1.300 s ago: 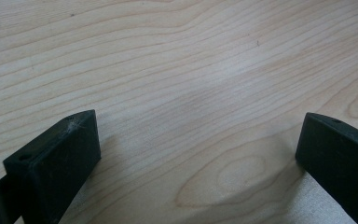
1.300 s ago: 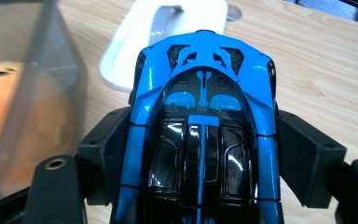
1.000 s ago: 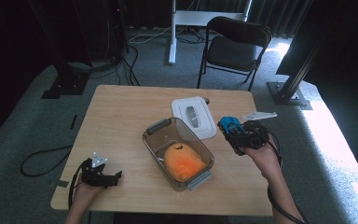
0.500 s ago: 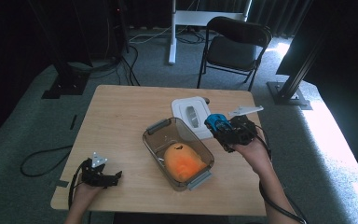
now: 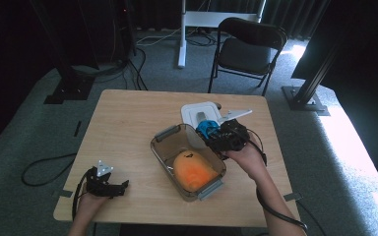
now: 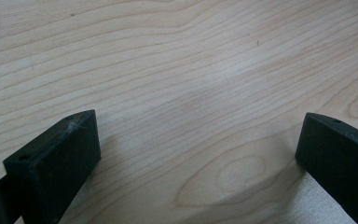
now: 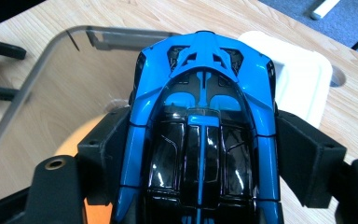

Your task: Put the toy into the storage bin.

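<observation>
Your right gripper [image 7: 200,154] is clamped on the blue and black toy car [image 7: 203,121], one jaw pressed against each side of its body; the car's nose points away from you, out over the near wall of the clear plastic container [image 7: 32,88]; in the high view the same gripper [image 5: 215,135] hangs at the container's [image 5: 163,152] far right corner, car [image 5: 207,129] sitting just above the rim; inside the container lies an orange lump [image 5: 194,169], well down from the car; just behind it, flat on the tabletop [image 5: 128,123], sits the white lid [image 5: 193,110], and you can see its corner [image 7: 303,74] past the car's nose too; your left gripper [image 6: 200,154] has its jaws spread wide with nothing but bare wood between them; from above it [image 5: 109,186] rests near the front left corner of the tabletop, well apart from the container.
</observation>
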